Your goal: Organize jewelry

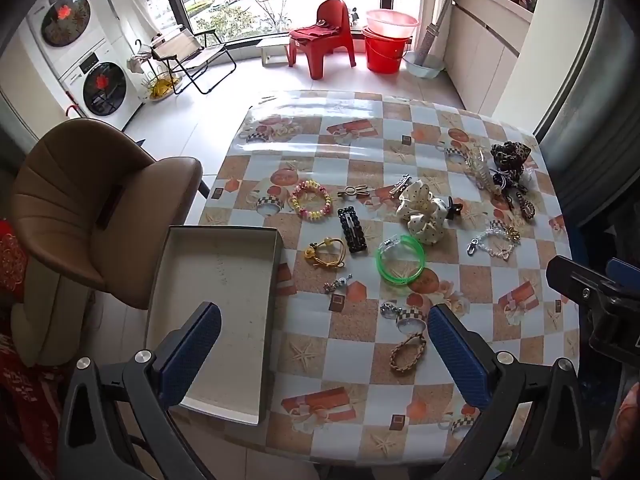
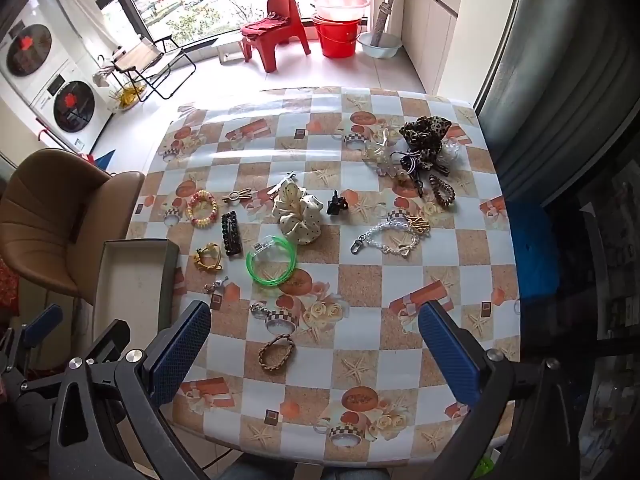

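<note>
Jewelry lies scattered on a checked table (image 1: 360, 128): a green bangle (image 1: 400, 258) (image 2: 272, 264), a beaded bracelet (image 1: 311, 201) (image 2: 203, 208), a black hair clip (image 1: 352, 231) (image 2: 231, 234), a cream dotted scrunchie (image 1: 422, 212) (image 2: 298, 212), a yellow hair tie (image 1: 326, 253), a braided band (image 1: 408, 352) (image 2: 277, 353), a clear chain (image 2: 386, 238). An empty grey box (image 1: 224, 312) (image 2: 132, 280) sits at the table's left edge. My left gripper (image 1: 324, 350) is open above the near edge. My right gripper (image 2: 316, 350) is open, also empty.
A leopard scrunchie pile (image 2: 426, 140) sits at the far right corner. A brown chair (image 1: 92, 208) stands left of the table. A red chair (image 1: 324, 36) and red bucket (image 1: 386, 48) stand by the window. Washing machines (image 1: 92, 76) are at far left.
</note>
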